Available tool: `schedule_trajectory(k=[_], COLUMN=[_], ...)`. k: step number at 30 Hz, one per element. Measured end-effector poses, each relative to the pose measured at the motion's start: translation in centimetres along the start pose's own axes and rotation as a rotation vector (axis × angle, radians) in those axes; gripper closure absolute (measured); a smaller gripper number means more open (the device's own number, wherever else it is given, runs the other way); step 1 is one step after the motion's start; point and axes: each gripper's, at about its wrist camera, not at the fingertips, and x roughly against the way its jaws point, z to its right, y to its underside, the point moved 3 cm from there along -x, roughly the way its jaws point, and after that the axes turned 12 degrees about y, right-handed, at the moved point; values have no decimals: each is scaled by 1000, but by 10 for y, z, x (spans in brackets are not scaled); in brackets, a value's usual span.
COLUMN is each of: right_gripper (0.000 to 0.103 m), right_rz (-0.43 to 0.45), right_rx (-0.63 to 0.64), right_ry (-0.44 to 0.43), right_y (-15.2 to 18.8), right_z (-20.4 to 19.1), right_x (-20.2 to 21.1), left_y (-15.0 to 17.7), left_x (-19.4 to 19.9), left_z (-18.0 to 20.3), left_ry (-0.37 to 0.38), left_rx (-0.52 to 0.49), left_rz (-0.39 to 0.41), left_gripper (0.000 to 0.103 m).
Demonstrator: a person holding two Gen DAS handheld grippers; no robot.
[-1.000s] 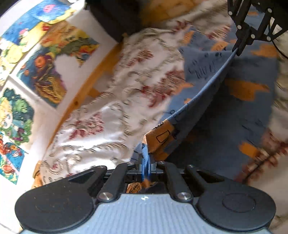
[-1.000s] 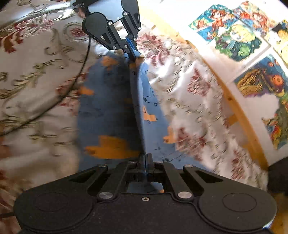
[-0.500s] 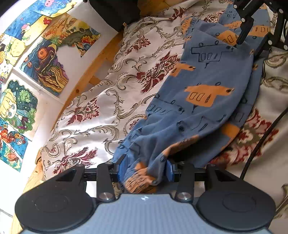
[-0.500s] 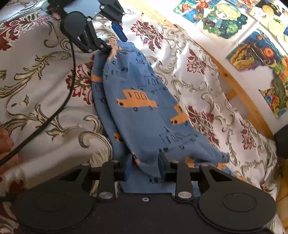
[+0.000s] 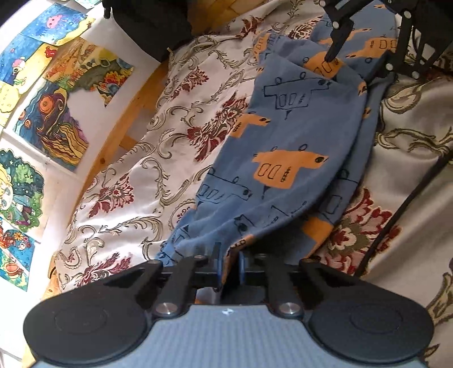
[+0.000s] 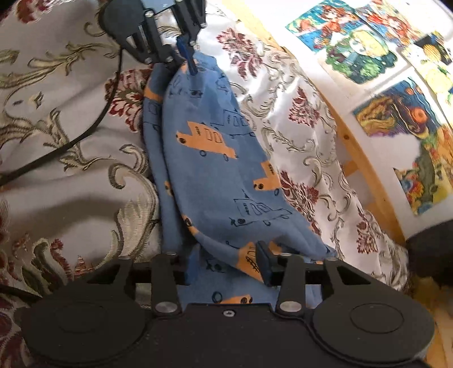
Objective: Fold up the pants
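Observation:
The blue pants [image 5: 283, 141] with orange cars lie lengthwise on the bedspread, one leg folded over the other, and also show in the right wrist view [image 6: 215, 169]. My left gripper [image 5: 229, 266] is at the near end, its fingers drawn close together with the hem pinched in the narrow gap. In the right wrist view the left gripper [image 6: 181, 63] touches the far end of the pants. My right gripper [image 6: 226, 264] stands wide open over the other end, cloth lying loose between its fingers. From the left wrist view the right gripper [image 5: 355, 63] shows open too.
A floral cream bedspread [image 5: 141, 169] covers the bed. A wooden rail [image 5: 136, 107] and a wall with colourful drawings [image 5: 51, 127] run along one side. A black cable [image 6: 70, 141] crosses the bedspread beside the pants. A dark object [image 5: 147, 22] sits at the bed's end.
Both grippers held the pants stretched up, then let go and the pants dropped flat. Since then my left fingers have narrowed onto the hem; the right has opened wider.

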Motion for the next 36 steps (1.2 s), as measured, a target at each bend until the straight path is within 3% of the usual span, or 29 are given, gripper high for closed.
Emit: schedule_trajectory(k=[6, 8, 9, 10, 11, 22, 29, 36], right_gripper=[57, 62, 76, 97, 101, 103, 103, 103], right_rz=[-11, -3, 3, 4, 0, -15, -67, -102], right_rx=[11, 2, 1, 3, 12, -27, -5, 12], right_ry=[26, 18, 11, 6, 1, 16, -56, -66], right_y=[4, 5, 5, 5, 5, -10, -15, -11], right_z=[3, 4, 3, 2, 0, 22, 2, -11], right_x=[1, 0, 0, -1, -2, 31, 43, 33], left_y=[-3, -2, -1, -1, -1, 3, 13, 18], left_x=[1, 0, 1, 1, 1, 18, 15, 6], left_z=[5, 5, 4, 3, 2, -9, 3, 11], left_ry=[-5, -1, 5, 10, 13, 3, 46, 61], left_rx=[-40, -35, -31, -25, -23, -72, -137, -157], left_rz=[3, 0, 0, 1, 2, 49, 34, 0], left_gripper=[90, 90, 93, 95, 97, 100, 100, 100])
